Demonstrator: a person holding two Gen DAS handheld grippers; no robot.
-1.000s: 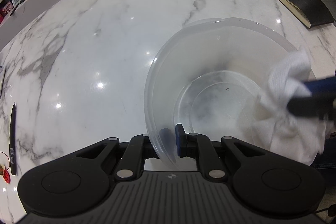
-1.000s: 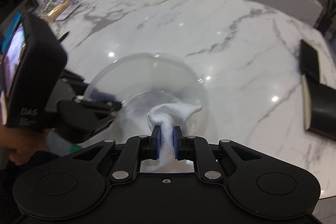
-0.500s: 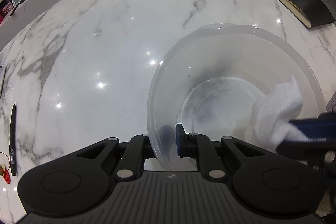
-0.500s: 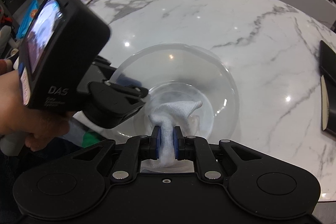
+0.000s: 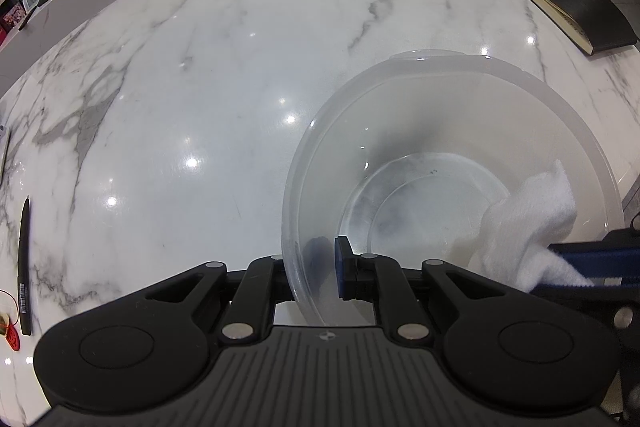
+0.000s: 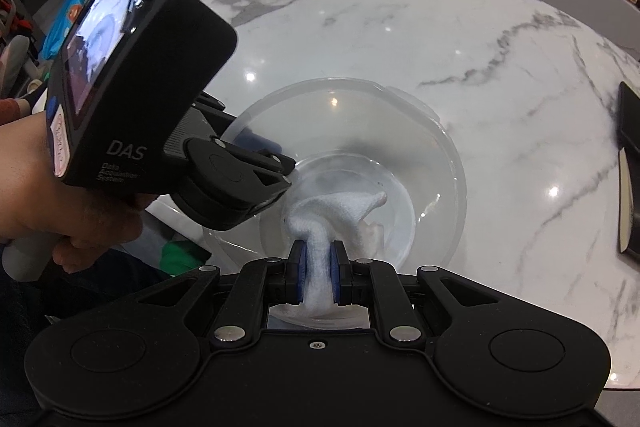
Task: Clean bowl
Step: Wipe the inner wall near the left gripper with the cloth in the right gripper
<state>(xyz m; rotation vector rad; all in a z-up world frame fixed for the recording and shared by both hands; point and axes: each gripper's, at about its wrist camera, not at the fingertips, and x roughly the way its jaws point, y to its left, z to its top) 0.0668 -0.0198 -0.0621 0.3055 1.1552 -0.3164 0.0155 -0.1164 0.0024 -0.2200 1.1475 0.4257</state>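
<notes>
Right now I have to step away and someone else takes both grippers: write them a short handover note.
Left gripper: shut on the near rim of the clear bowl, one of its fingers inside the wall, one outside.
Right gripper: shut on the white cloth, whose free end lies in the bowl's bottom.
Bowl sits on the marble table.
Done: both grips set, cloth inside.
Left: wipe the inner wall and bottom; small dark specks show on the bottom.

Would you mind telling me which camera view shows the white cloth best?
The right wrist view: the white cloth sits mid-frame, pinched in the right gripper, its free end spread on the floor of the clear bowl. The left wrist view catches only part of the cloth at its right edge, behind the bowl wall that the left gripper clamps.
</notes>
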